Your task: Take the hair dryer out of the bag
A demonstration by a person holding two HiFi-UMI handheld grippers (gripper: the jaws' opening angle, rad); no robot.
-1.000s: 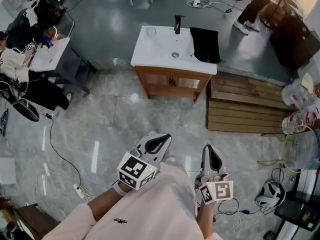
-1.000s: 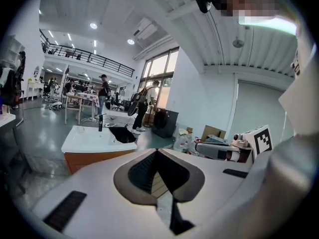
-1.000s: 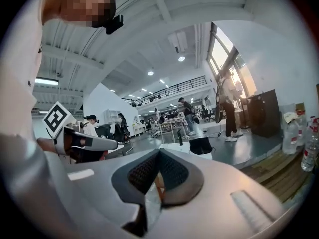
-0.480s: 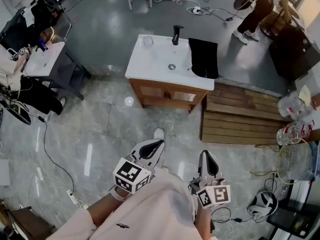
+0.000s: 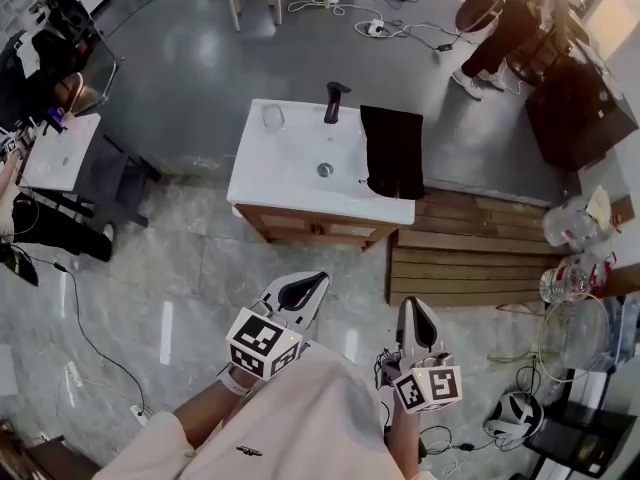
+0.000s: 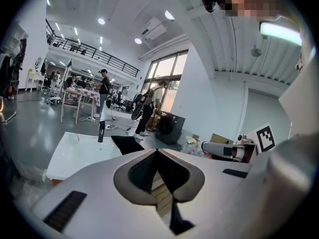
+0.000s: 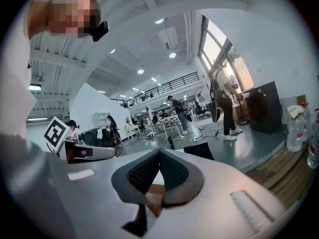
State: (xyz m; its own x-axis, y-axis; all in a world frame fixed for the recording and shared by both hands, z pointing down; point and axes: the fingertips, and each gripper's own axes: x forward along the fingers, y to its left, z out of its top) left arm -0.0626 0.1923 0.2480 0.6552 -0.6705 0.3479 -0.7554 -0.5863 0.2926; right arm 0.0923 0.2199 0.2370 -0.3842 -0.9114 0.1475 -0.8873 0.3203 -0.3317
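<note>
White washbasin cabinet [image 5: 300, 168] on grey floor [image 5: 180, 78]

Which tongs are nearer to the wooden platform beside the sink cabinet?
Right. The right tongs are just short of the wooden platform; the left tongs are farther left, in front of the sink cabinet.

**Bright hall, bent edges**

Ceiling lamps [image 6: 101, 21] and tall windows [image 6: 167, 76] light the hall evenly, with faint shadows. The polished floor [image 5: 200, 268] shows white streaks of glare. Both gripper views curve strongly and darken to black at the corners.
</note>
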